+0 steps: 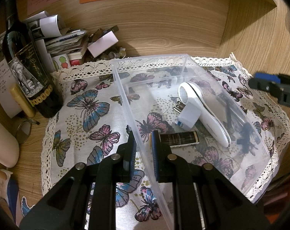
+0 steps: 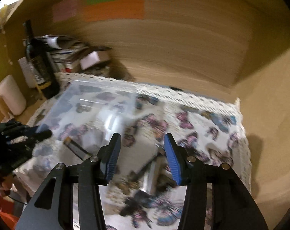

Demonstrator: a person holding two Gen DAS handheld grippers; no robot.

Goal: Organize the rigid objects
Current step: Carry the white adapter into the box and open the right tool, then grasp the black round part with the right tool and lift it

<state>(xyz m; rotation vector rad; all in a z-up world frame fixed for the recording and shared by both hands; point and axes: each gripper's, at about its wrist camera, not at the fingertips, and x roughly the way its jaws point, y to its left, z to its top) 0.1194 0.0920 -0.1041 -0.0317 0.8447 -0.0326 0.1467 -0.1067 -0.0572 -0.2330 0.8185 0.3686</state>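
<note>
**Clear bin pinched at its wall, three rigid items inside**

The left gripper [image 1: 143,140] is pinched on the near side wall of the clear plastic bin [image 1: 125,99], one pad outside, one inside. The right gripper [image 2: 142,149] stands spread with nothing between its pads, off the bin's right side; its view is blurred. The bin sits on the butterfly cloth [image 1: 83,115], right of the wine bottle [image 1: 28,72].

Inside the bin, the white lint shaver [image 1: 202,113] lies near the middle, its round head toward the bin's far wall and its handle running back toward the near right corner. It looks light, stiff and smooth, probably slippery; the narrow handle seems the best hold. A white plug adapter [image 1: 187,117] touches its left side. The dark flat case [image 1: 177,139] lies crosswise just beside the left gripper's inner pad.
</note>
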